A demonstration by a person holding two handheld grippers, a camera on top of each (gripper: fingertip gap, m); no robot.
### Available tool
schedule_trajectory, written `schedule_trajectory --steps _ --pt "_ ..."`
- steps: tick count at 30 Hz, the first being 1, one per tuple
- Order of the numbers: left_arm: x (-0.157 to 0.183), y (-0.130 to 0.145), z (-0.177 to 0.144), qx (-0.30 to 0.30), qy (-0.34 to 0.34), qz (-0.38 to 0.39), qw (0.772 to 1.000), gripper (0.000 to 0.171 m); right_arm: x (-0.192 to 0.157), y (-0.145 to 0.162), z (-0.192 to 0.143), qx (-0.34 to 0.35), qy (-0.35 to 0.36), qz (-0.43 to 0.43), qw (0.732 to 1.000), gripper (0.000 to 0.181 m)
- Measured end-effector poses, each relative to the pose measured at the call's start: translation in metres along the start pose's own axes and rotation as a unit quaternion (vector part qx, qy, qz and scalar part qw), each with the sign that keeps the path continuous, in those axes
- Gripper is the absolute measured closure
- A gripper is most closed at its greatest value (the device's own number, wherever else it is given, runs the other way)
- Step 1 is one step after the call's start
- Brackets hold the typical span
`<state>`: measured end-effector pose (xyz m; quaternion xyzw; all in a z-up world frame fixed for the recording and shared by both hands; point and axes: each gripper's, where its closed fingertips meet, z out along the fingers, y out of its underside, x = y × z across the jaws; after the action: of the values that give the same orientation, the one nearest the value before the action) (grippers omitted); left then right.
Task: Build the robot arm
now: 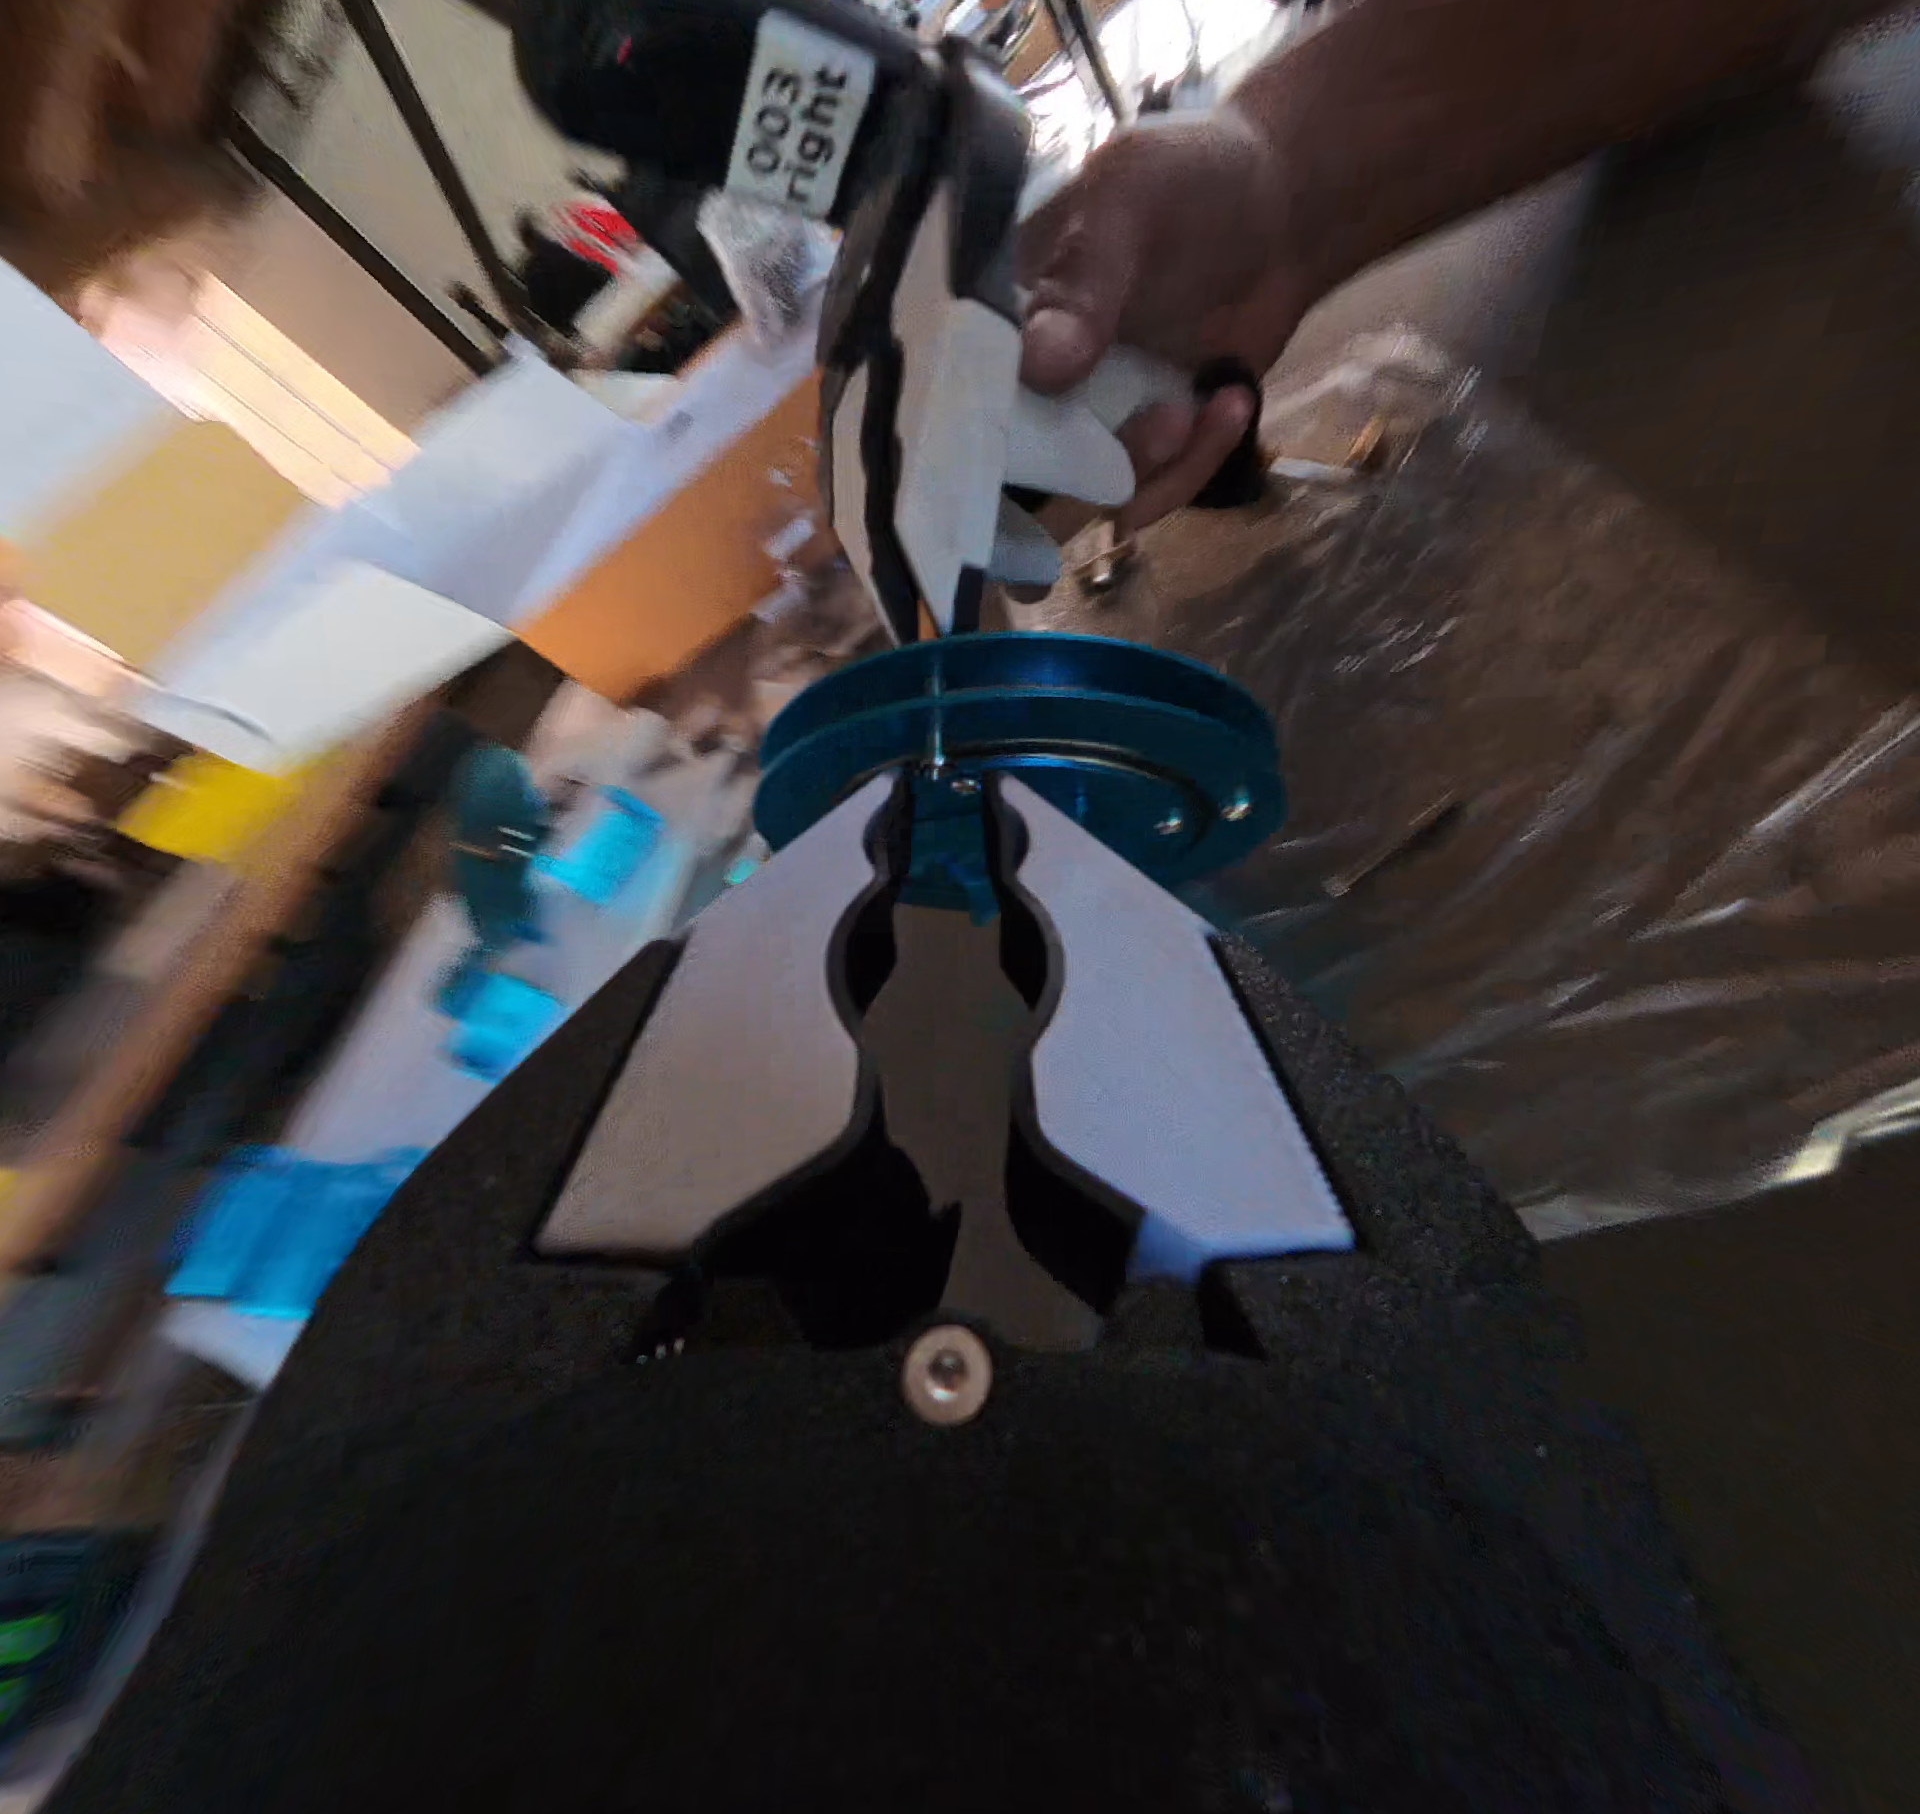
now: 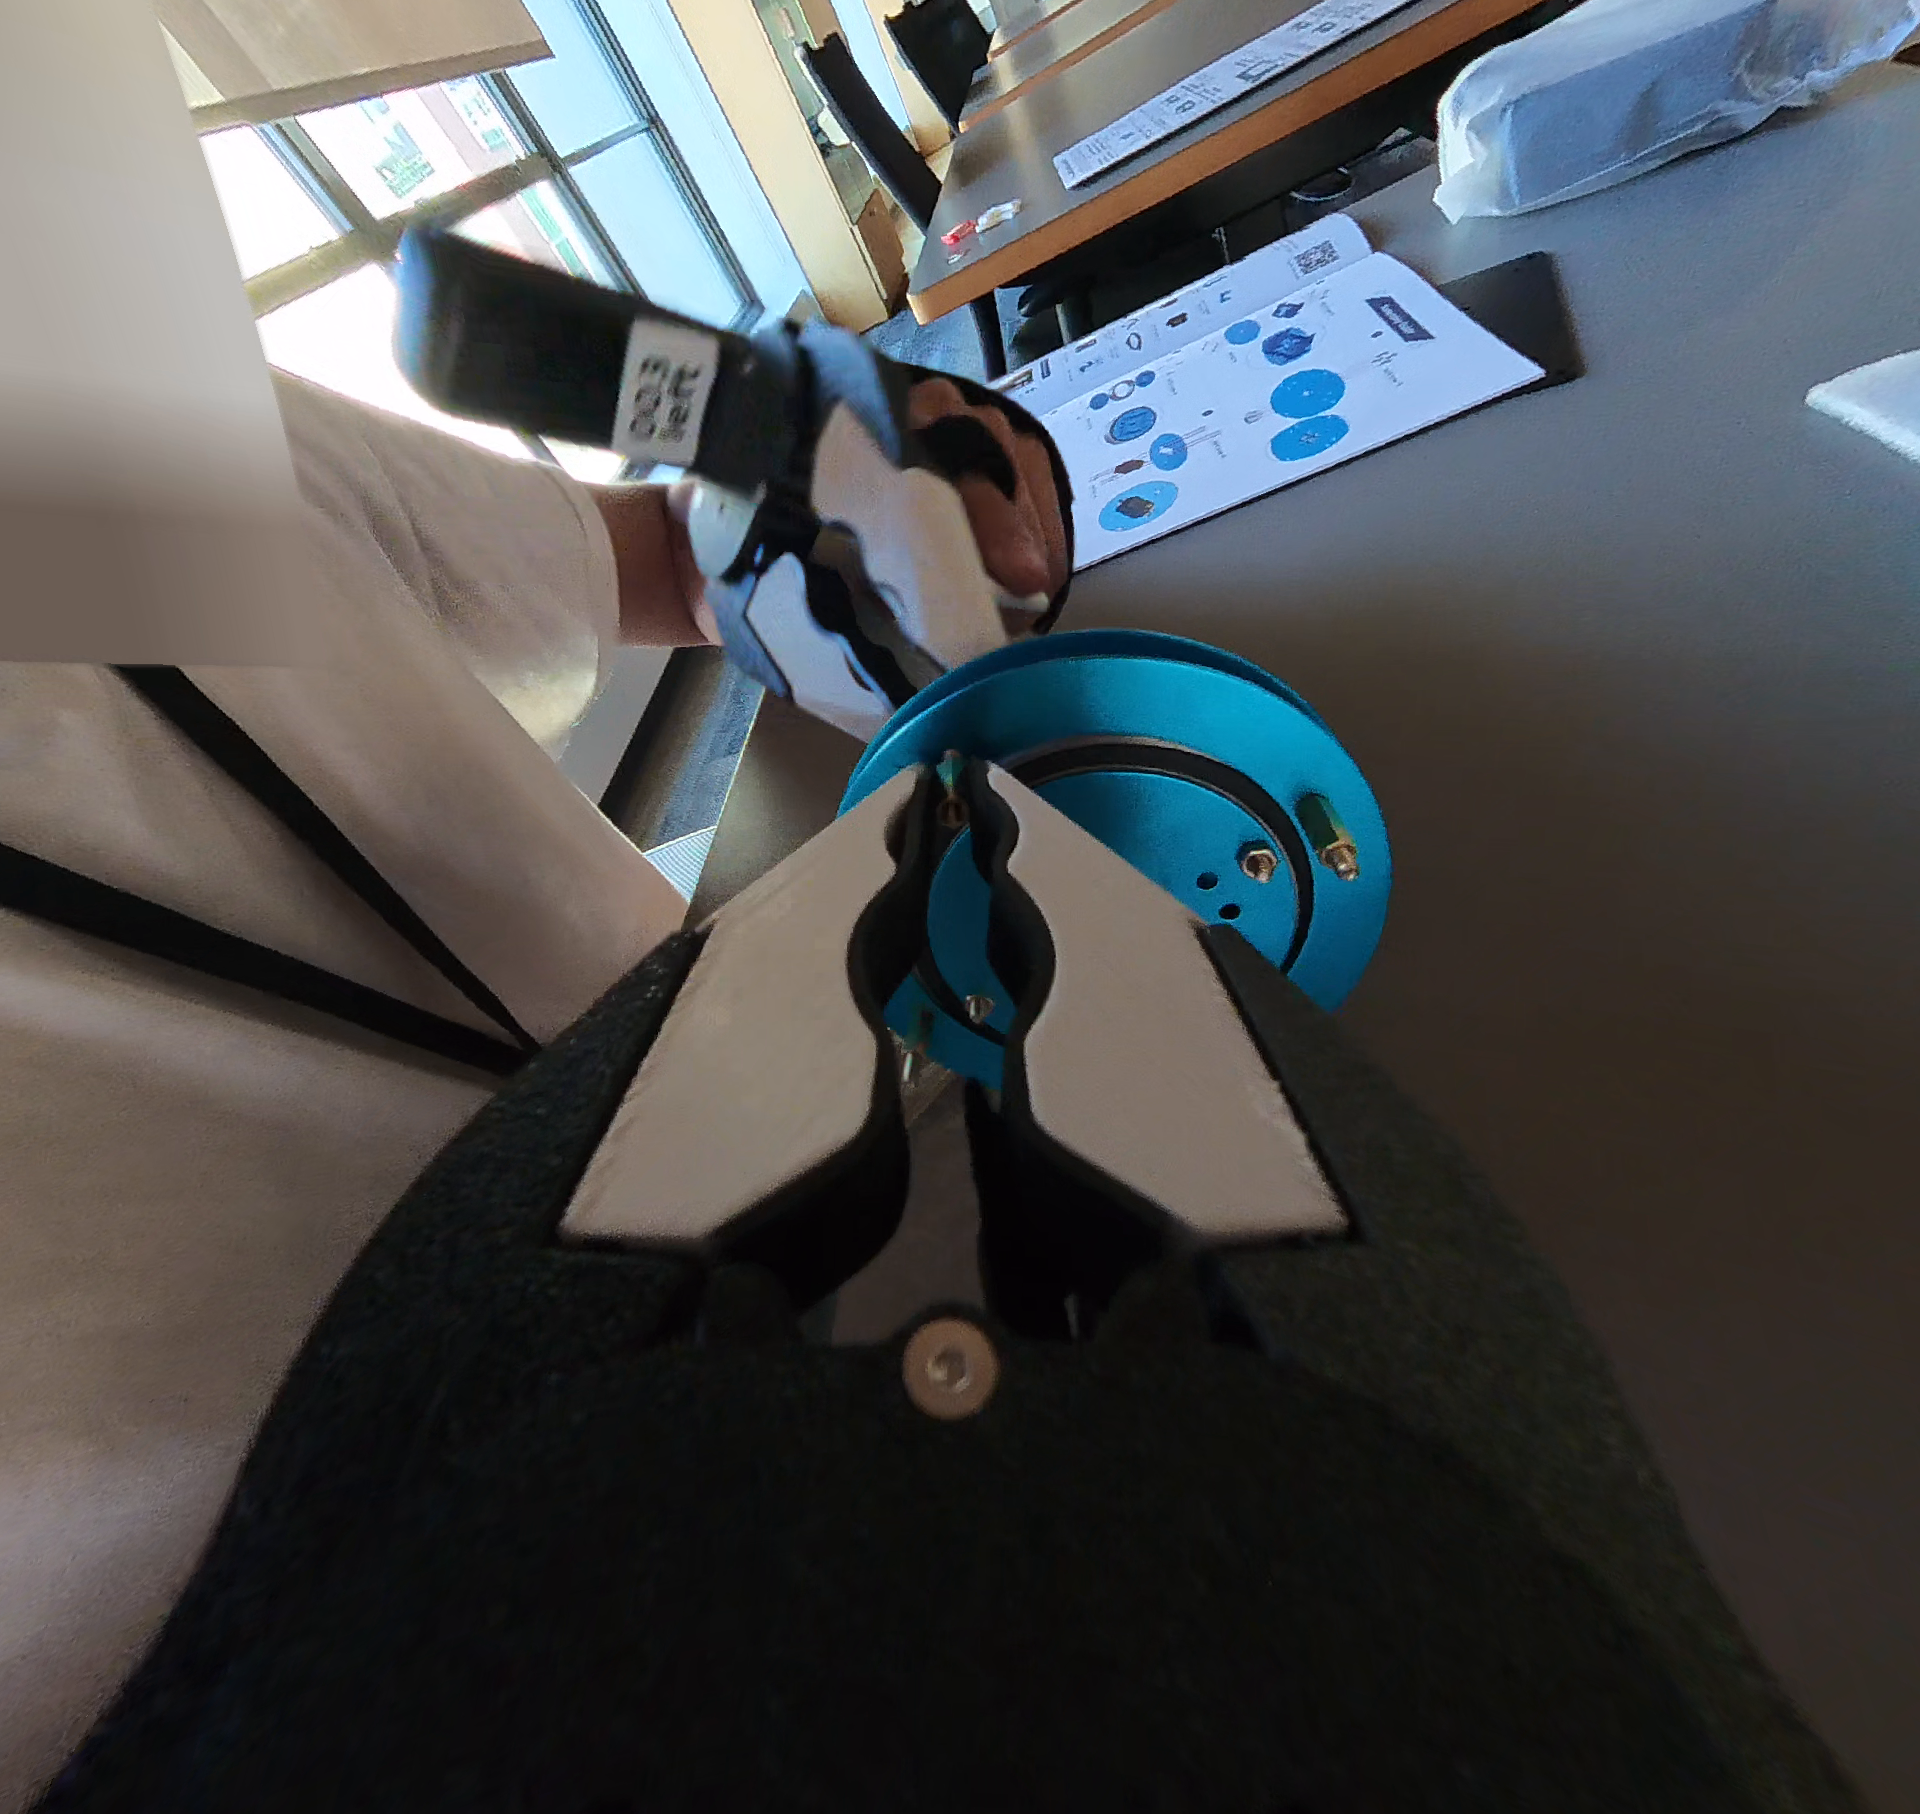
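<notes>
Both the left gripper (image 1: 943, 790) and right gripper (image 2: 954, 785) seemingly have fingers clamped on the blue disc assembly (image 2: 1195, 725)

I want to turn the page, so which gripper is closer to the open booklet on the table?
Probably left. The left gripper holds the blue wheel from the booklet side, close before its pages; the right gripper holds the wheel's opposite side, farther off.

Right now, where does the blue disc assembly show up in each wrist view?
Left wrist view: the blue disc assembly sits just above center, at the left gripper tips.
Right wrist view: center, slightly right, behind the right gripper tips.
Shared landmark: both grippers meet at its rim from opposite sides.
</notes>
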<state>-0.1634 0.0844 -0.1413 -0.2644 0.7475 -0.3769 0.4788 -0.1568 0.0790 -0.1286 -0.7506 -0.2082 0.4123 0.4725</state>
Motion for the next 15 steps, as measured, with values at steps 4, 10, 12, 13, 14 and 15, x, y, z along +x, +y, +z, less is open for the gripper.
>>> schedule_trajectory --steps 4,10,12,13,14,15 --pt "0.002 -0.006 -0.002 0.049 0.11 -0.237 0.964 0.158 0.002 -0.002 -0.004 0.005 0.008 -0.01 1.0 0.177" --pt "0.006 -0.011 0.001 0.075 0.139 -0.302 0.94 0.163 0.0 -0.002 -0.006 -0.001 0.048 -0.117 0.992 0.177" --pt "0.006 -0.011 0.001 0.075 0.141 -0.301 0.94 0.162 -0.001 0.0 -0.007 -0.012 0.069 -0.167 0.984 0.177" --pt "0.007 -0.012 0.001 0.076 0.145 -0.305 0.938 0.162 -0.002 0.0 -0.007 -0.018 0.079 -0.196 0.977 0.177" --pt "0.007 -0.012 0.001 0.08 0.151 -0.311 0.935 0.162 -0.003 0.002 -0.007 -0.025 0.089 -0.231 0.969 0.177" --pt "0.006 -0.013 0.0 0.084 0.155 -0.322 0.93 0.162 -0.003 0.003 -0.007 -0.031 0.099 -0.268 0.958 0.177"
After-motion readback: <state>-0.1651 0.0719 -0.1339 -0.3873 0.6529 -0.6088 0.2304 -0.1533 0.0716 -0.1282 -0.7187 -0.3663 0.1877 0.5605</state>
